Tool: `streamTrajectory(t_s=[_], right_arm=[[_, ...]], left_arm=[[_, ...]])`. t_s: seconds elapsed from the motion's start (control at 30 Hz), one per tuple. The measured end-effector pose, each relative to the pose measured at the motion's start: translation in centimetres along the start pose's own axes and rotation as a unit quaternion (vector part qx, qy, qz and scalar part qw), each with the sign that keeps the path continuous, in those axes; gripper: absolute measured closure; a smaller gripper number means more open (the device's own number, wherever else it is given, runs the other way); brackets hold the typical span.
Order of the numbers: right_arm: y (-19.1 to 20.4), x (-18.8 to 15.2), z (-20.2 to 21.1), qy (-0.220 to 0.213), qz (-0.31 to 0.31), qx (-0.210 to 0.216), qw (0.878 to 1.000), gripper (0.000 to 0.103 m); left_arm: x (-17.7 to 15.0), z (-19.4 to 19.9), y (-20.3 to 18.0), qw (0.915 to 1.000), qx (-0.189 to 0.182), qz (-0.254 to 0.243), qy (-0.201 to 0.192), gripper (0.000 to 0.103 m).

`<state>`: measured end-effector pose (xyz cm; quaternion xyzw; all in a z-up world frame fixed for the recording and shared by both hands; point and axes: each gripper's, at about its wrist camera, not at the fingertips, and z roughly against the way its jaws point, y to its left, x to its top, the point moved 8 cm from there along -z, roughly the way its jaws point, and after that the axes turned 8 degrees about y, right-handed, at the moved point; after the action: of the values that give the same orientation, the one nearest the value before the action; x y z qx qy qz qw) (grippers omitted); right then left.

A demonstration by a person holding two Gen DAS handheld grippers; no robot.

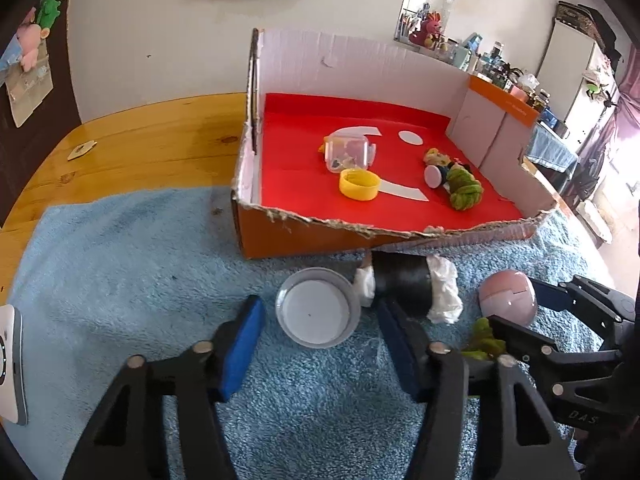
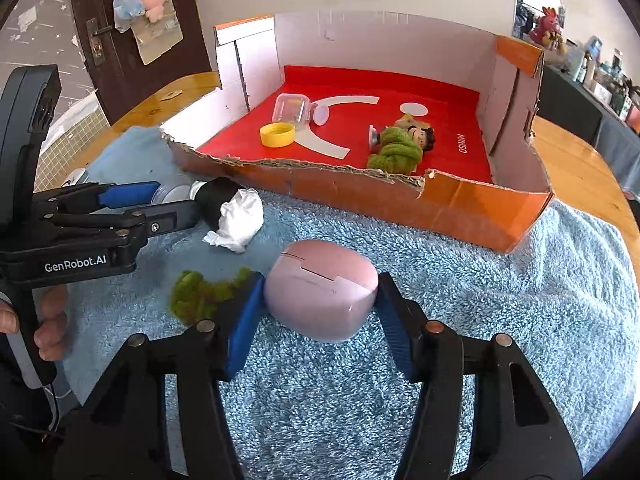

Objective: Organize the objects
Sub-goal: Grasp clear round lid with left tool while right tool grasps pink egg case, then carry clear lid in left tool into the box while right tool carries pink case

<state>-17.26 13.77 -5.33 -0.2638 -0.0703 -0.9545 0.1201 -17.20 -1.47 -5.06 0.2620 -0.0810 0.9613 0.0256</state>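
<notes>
An open cardboard box with a red floor [image 1: 304,168] [image 2: 448,160] stands on a blue towel [image 1: 140,264] [image 2: 500,288]. In it lie a clear plastic container [image 1: 349,153], a yellow cap [image 1: 359,185] and a green yarn ball [image 1: 464,190]. My left gripper [image 1: 320,332] is open around a clear round lid [image 1: 318,312] on the towel. A black roll with white tissue [image 1: 404,284] lies just beyond the lid. My right gripper [image 2: 322,312] has its pads against both sides of a pink case [image 2: 322,302] resting on the towel.
A loose green yarn tuft [image 2: 196,294] lies left of the pink case. A wooden table [image 1: 152,136] carries the towel. A white device [image 1: 12,364] sits at the towel's left edge. The left gripper [image 2: 132,208] reaches in from the left in the right wrist view.
</notes>
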Motion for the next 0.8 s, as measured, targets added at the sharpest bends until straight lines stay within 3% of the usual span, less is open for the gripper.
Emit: streamTrajectory(t_s=[0.2,0.8], right_arm=[[0.0,-0.1,0.1,0.000,-0.002,0.001,1.000,0.049],[0.1,-0.9,0.9,-0.006,-0.009,0.002,1.000,0.049]], left_arm=[[-0.3,0.1,-0.1,1.0000,-0.004,-0.002,0.000,0.060],[-1.9,1.2,-0.4,0.9998,-0.019,0.001,-0.001,0.061]])
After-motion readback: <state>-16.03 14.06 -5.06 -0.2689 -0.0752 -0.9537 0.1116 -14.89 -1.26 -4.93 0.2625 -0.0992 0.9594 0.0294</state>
